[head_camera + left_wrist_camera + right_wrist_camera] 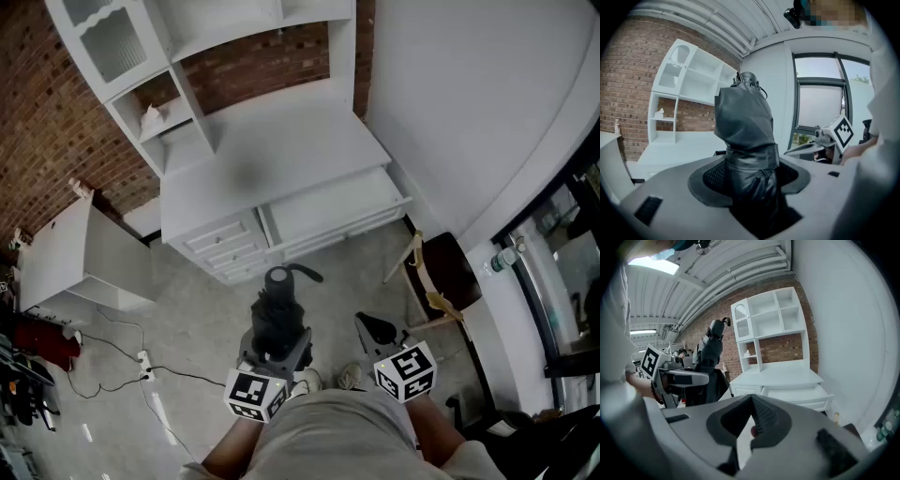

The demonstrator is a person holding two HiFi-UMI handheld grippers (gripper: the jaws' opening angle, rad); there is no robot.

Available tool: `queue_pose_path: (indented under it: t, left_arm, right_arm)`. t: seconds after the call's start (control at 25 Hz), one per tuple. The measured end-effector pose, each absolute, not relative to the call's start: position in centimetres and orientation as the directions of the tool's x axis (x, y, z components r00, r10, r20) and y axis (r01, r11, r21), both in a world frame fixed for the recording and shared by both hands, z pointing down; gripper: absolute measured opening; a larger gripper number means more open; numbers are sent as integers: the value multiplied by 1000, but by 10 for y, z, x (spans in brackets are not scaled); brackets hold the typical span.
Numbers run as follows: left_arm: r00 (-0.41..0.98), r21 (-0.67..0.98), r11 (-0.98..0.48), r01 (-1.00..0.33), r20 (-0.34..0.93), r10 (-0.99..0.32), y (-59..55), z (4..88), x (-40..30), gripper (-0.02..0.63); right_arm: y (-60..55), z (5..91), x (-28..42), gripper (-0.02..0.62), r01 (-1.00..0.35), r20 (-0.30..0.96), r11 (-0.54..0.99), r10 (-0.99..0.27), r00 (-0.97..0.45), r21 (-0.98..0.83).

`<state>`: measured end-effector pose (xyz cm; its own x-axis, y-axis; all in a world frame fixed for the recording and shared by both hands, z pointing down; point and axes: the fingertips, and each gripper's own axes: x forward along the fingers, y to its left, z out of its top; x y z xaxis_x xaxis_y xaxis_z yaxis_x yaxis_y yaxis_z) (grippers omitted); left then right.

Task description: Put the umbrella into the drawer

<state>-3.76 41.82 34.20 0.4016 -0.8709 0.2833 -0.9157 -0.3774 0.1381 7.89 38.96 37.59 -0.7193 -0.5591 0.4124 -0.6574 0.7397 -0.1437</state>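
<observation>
No readable words or numbers, coded square markers point(255, 394) on left hand-held gripper point(277, 330), on right hand-held gripper point(367, 324)

My left gripper point(749, 180) points forward and slightly down. Its jaws are clamped on the furled umbrella point(743, 122), which stands up from between them. My right gripper point(751, 401) sits beside it, apart, also angled forward and down, its jaw tips together with nothing between them. I hold both close in front of me.
</observation>
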Motion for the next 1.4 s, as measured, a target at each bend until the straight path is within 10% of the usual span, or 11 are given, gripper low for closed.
queue_pose_path:
  t: [1.4]
  left_arm:
    - [377, 130, -354, -926, 277, -884, 423, 335, -3, 275]
  right_arm:
    - [383, 387, 121, 29, -652, 399, 718, -538, -742, -245]
